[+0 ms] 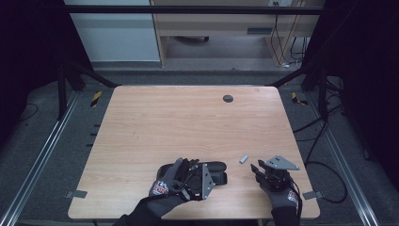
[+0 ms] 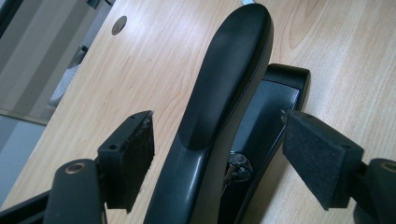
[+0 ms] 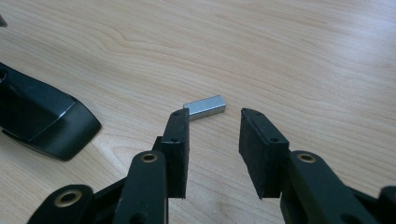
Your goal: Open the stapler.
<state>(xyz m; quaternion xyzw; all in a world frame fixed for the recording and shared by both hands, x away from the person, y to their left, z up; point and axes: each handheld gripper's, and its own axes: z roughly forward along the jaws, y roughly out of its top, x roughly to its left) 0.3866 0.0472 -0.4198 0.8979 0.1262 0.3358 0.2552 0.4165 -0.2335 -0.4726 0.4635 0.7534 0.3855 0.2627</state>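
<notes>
The desk (image 1: 188,122) was pale wood with a fine, wavy grain and one dark grey round plug (image 1: 228,98). A glossy black stapler (image 1: 214,172) lay on it, with a small silver-grey metal block (image 3: 204,106) nearby. Both claws, left (image 2: 219,154) and right (image 3: 212,140), were matt black with brass-coloured rivets. The gloves (image 1: 164,186) were grey with a red and white patch.

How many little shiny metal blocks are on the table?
1. The metal block lies on the wooden table, just in front of the right hand-held gripper, with the black stapler off to its left.
</notes>
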